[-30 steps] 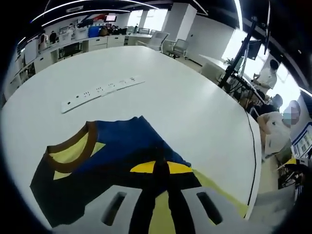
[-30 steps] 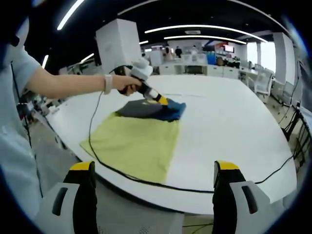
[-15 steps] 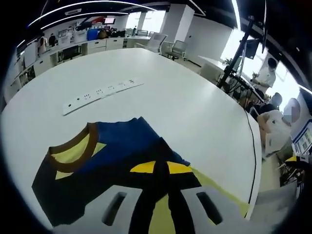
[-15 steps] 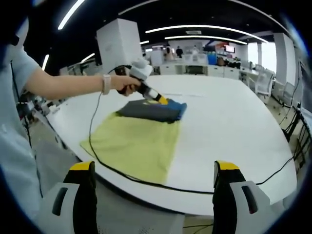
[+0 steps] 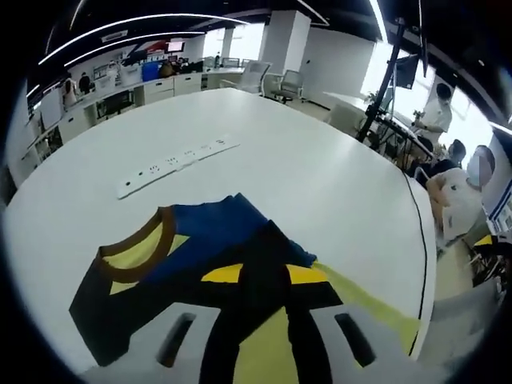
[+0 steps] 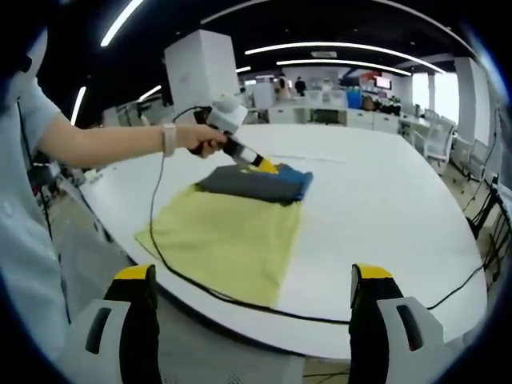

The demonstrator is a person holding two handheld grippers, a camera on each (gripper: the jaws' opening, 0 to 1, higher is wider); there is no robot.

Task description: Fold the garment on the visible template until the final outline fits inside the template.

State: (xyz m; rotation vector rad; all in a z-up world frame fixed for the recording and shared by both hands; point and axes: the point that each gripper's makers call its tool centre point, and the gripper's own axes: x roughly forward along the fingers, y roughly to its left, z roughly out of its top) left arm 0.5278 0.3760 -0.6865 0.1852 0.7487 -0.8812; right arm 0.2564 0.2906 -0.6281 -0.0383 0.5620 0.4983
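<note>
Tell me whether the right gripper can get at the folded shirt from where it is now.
Probably not without moving in. The right gripper hangs open off the table edge, with the yellow cloth lying between it and the shirt. Nothing blocks the way; the left gripper is at the shirt's far side.

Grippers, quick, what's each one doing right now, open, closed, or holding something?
Left gripper: jaws close together over the folded garment; cannot tell whether they pinch the cloth.
Right gripper: jaws wide apart, open, holding nothing, back from the table.
</note>
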